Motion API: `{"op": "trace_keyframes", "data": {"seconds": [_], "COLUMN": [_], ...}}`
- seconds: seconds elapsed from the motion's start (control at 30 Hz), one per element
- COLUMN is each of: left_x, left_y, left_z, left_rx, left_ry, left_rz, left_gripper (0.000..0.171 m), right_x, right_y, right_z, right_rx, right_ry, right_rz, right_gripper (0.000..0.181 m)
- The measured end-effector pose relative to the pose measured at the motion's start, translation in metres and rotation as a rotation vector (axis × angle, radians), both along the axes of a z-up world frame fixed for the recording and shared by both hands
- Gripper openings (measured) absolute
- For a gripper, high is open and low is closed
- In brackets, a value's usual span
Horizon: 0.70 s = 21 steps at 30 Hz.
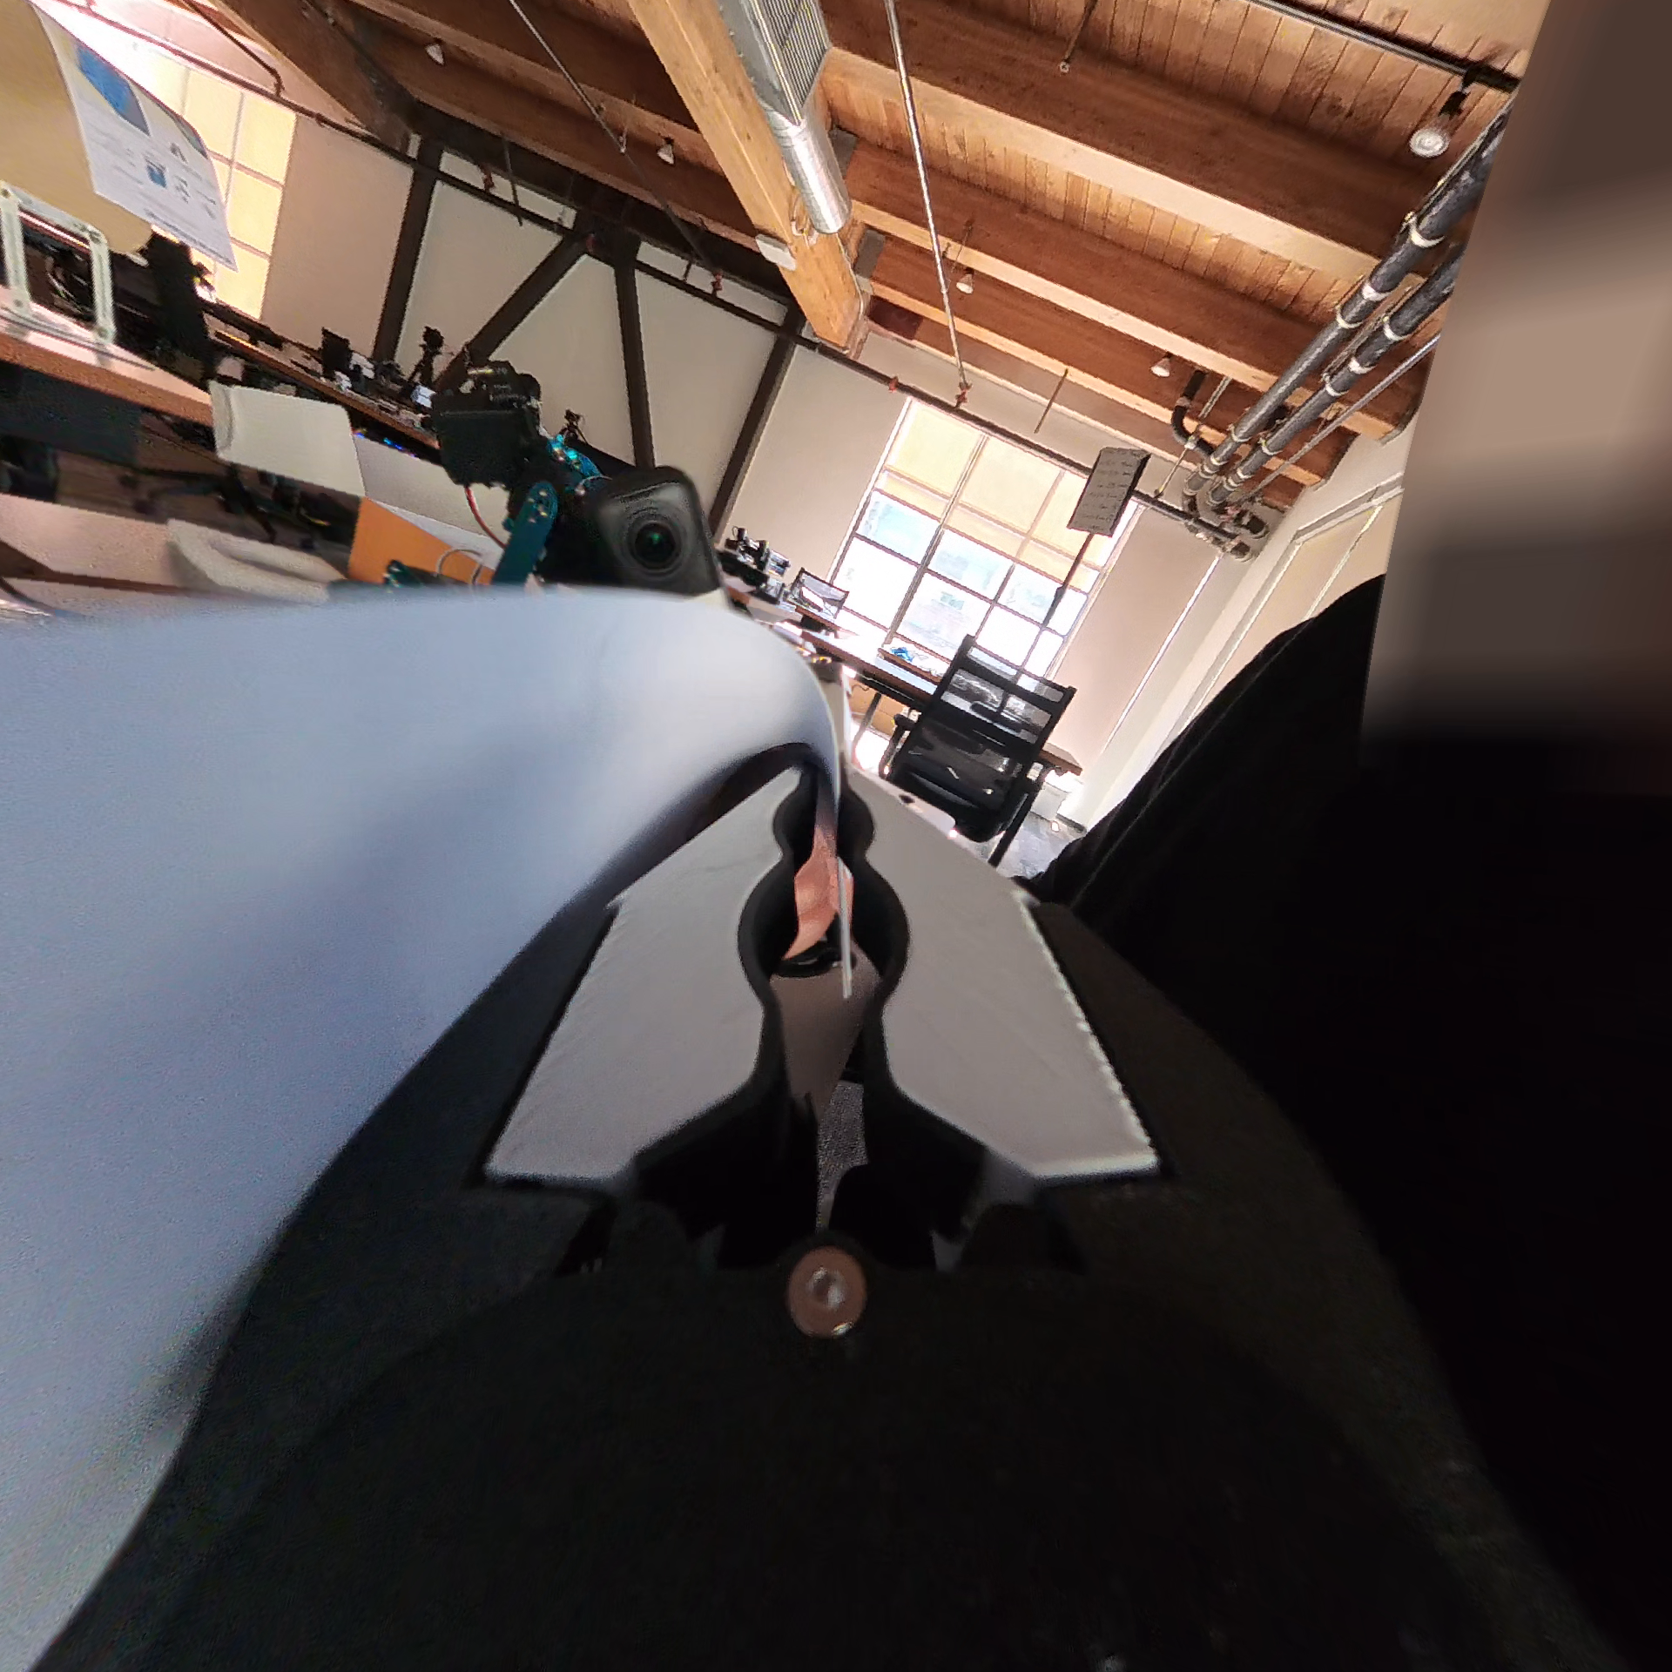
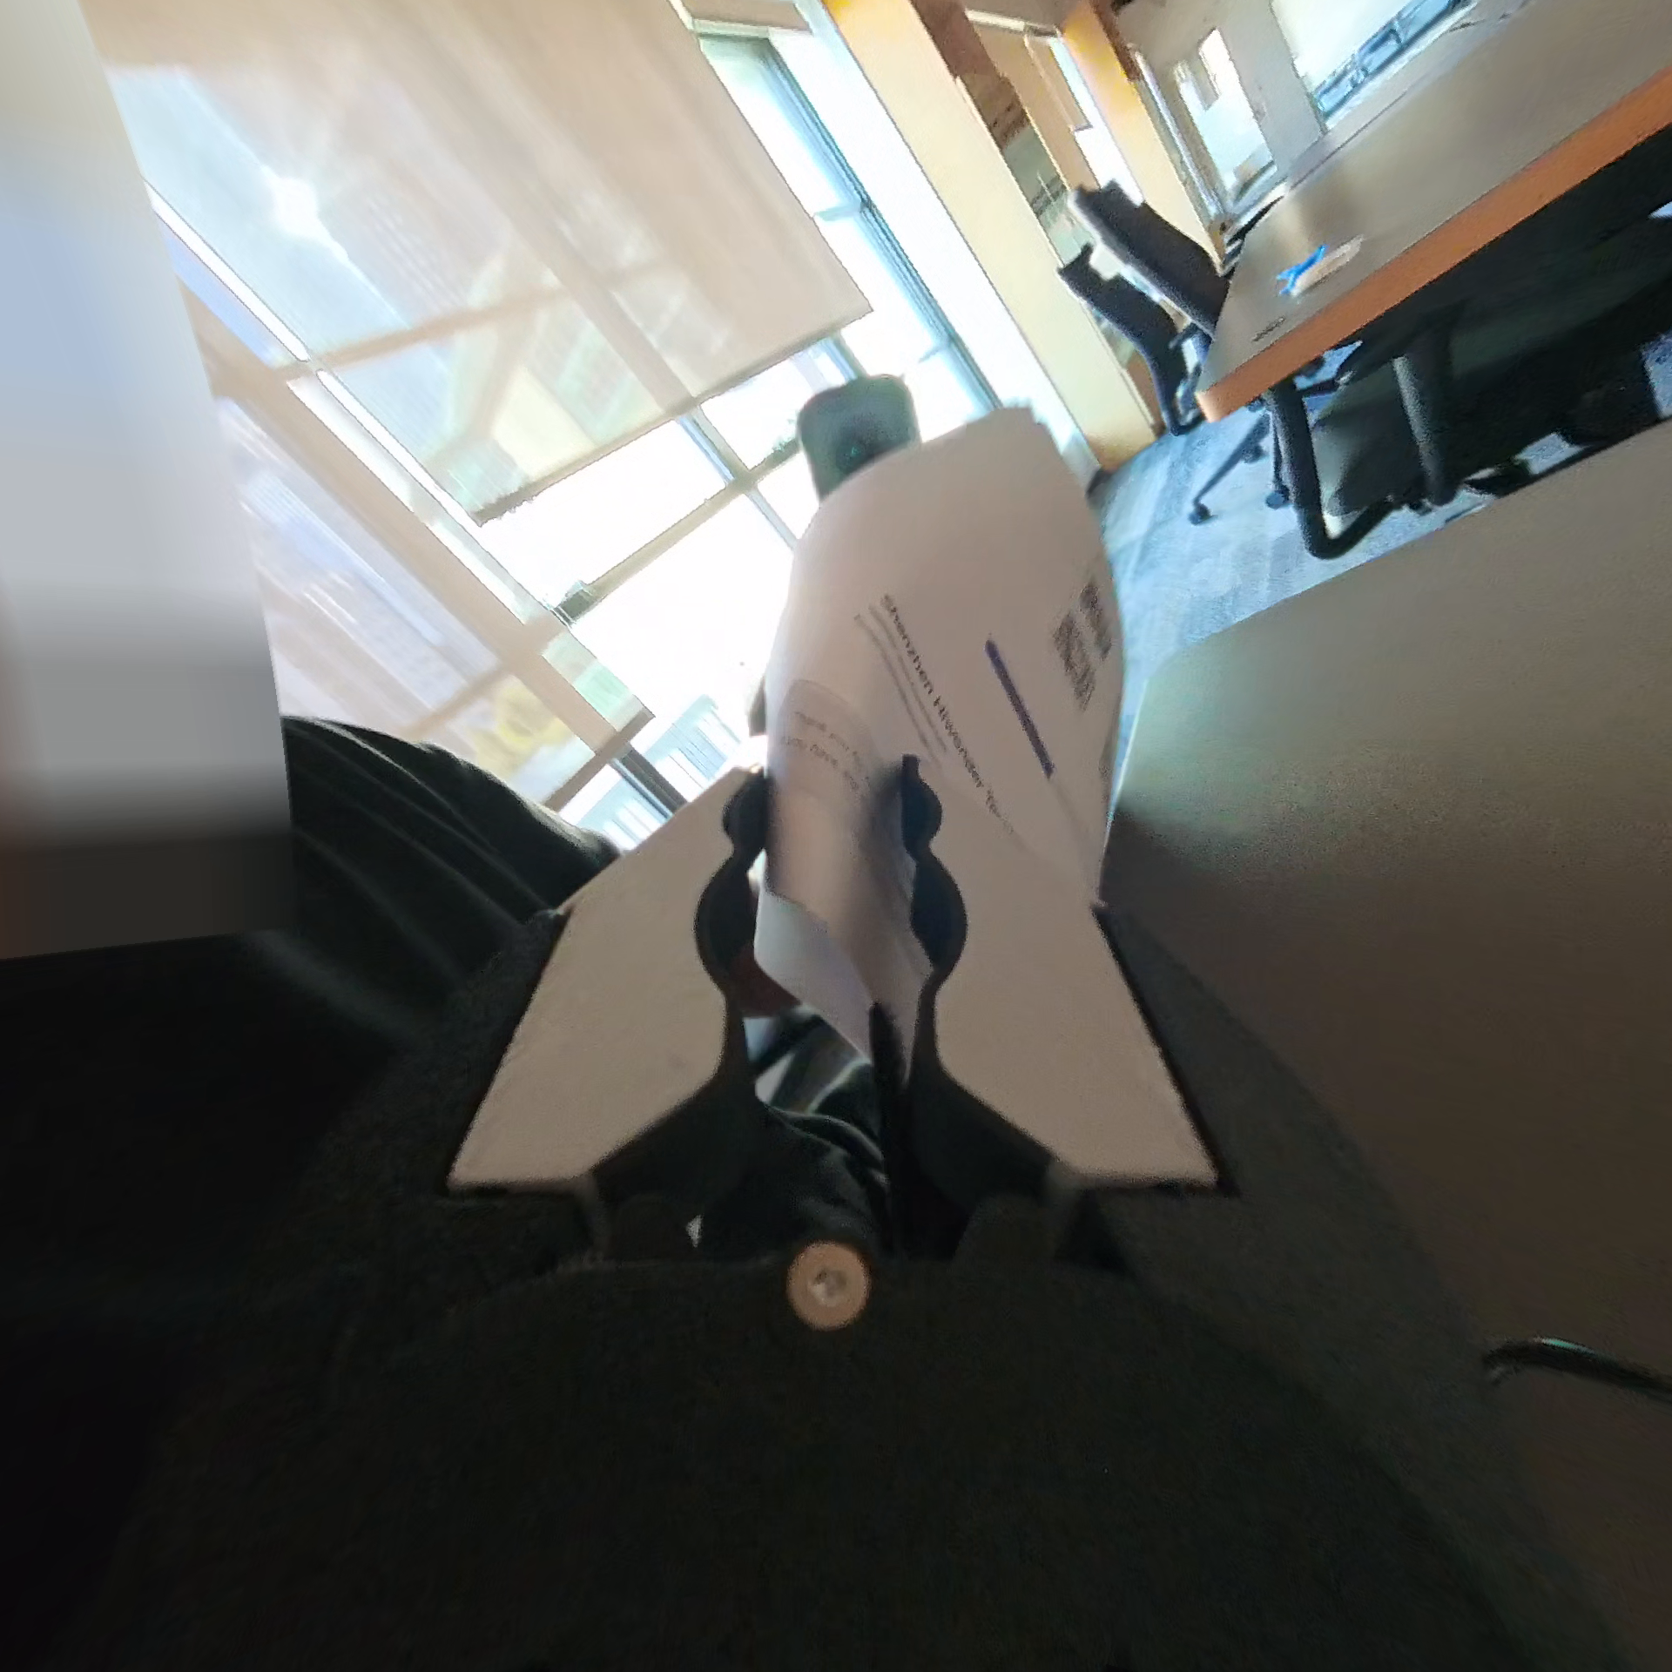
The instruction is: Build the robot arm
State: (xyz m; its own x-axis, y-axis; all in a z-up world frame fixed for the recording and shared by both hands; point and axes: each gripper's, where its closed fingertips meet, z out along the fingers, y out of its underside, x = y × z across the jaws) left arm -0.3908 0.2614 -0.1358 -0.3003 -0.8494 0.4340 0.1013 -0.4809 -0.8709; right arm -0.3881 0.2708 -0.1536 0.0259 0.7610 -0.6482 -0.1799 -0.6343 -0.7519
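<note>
Holding: my left tongs (image 1: 837, 814) are pressed together on the edge of a pale sheet of paper (image 1: 362, 814), seen from the left wrist view.
Right tongs: my right tongs (image 2: 828, 796) pinch the same printed paper (image 2: 950, 651) near its lower end; the jaws stand narrowly apart with the sheet between them.
Paper's lie: from the left tongs it billows away to the left; from the right tongs its long axis runs up and away, curled lengthwise.
In the way: the paper hides most of the other gripper; only its camera (image 1: 651, 538) shows above the sheet's top edge.
Around the paper: a grey table (image 2: 1402, 814) lies just to its right, an office chair (image 2: 1149, 289) well beyond, windows (image 2: 507, 362) behind.
Dark cloth: a black sleeve (image 1: 1267, 814) right of the left tongs.
</note>
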Motion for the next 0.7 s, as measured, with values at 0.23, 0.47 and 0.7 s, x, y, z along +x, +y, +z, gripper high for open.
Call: {"op": "trace_keyframes", "data": {"seconds": [0.23,0.47,0.7], "left_x": [0.003,0.005,0.007], "left_y": [0.013,0.019,0.019], "left_z": [-0.008,-0.006,-0.006], "left_rx": [0.038,0.012,-0.017], "left_ry": [0.052,0.097,0.083], "left_rz": [0.110,0.171,0.163], "left_gripper": [0.000,0.008,0.009], "right_x": [0.011,0.013,0.012], "right_y": [0.009,0.013,0.013], "right_z": [-0.004,-0.002,-0.006], "right_rx": [-0.039,0.043,0.038], "right_ry": [0.025,-0.057,-0.070], "right_rz": [-0.044,-0.138,-0.135], "right_gripper": [0.023,0.025,0.025]}}
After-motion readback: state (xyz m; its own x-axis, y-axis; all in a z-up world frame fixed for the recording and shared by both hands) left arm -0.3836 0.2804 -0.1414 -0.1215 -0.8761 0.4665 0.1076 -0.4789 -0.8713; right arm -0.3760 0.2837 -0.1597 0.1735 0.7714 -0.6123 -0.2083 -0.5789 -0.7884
